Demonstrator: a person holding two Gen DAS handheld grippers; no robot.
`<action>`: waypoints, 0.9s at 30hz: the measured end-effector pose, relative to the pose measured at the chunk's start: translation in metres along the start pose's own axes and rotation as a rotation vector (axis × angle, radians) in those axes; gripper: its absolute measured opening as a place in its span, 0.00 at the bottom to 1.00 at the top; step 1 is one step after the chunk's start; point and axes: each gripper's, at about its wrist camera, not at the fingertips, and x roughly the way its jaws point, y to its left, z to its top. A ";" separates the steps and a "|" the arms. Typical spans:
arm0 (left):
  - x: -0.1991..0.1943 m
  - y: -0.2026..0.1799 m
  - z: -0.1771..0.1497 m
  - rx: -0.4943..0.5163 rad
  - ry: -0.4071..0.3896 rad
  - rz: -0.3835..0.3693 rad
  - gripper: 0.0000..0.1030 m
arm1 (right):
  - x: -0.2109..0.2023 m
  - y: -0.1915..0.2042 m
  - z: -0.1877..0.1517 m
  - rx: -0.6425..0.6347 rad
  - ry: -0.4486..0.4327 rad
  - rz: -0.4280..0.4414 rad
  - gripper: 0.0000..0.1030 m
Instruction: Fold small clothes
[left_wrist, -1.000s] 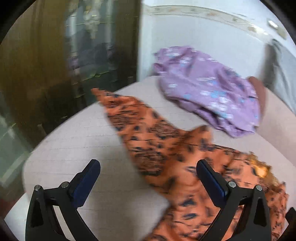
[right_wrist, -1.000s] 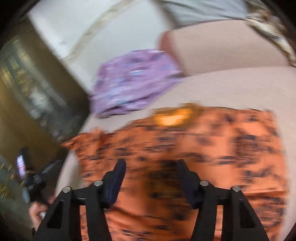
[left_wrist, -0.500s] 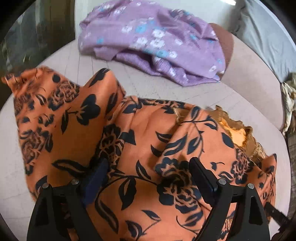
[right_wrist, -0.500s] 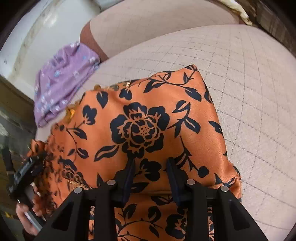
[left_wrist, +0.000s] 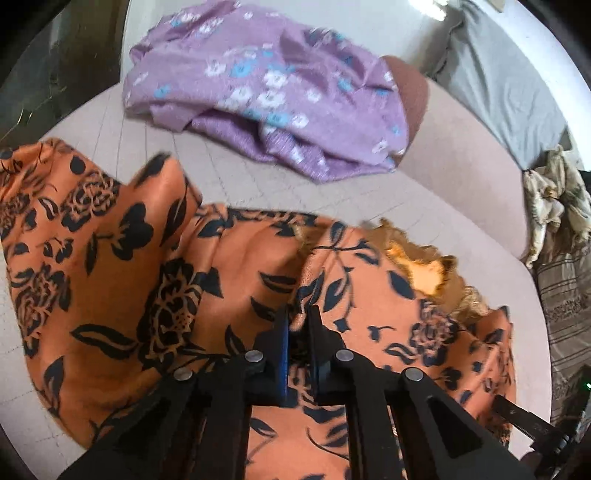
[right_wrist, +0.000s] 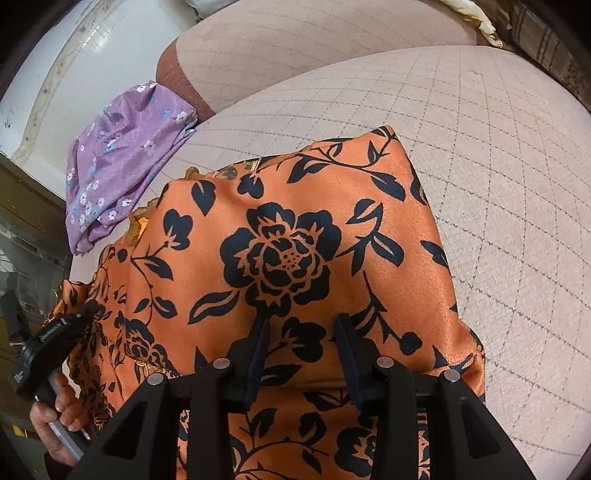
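An orange garment with black flowers (left_wrist: 122, 280) lies crumpled on a pale quilted cushion (left_wrist: 229, 173). My left gripper (left_wrist: 297, 314) is shut, with a ridge of the orange cloth pinched between its blue pads near the garment's middle. In the right wrist view the same garment (right_wrist: 280, 254) spreads out in front, and my right gripper (right_wrist: 301, 325) has its jaws narrowed on a raised fold at the near edge, both pads pressing the cloth. The left tool (right_wrist: 51, 343) and the hand (right_wrist: 55, 413) holding it show at the lower left.
A purple flowered garment (left_wrist: 266, 85) lies bunched at the cushion's far side, against a brown-edged bolster (left_wrist: 413, 96). A grey cloth (left_wrist: 502, 88) and a patterned cloth (left_wrist: 550, 206) lie to the right. Bare quilted cushion (right_wrist: 498, 184) stretches right of the orange garment.
Both grippers came down onto the orange garment. The left jaws went from wide open to shut on a ridge of cloth. The right jaws narrowed onto a fold and then held still.
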 end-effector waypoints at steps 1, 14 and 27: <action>-0.009 -0.004 -0.002 0.007 -0.011 -0.022 0.08 | 0.000 -0.001 0.000 0.000 -0.003 0.000 0.40; -0.080 0.043 -0.033 0.062 -0.063 0.266 0.10 | -0.004 0.001 -0.011 -0.028 -0.047 -0.016 0.43; -0.090 0.273 -0.006 -0.717 -0.238 0.140 0.87 | -0.001 0.017 -0.016 -0.097 -0.059 -0.013 0.70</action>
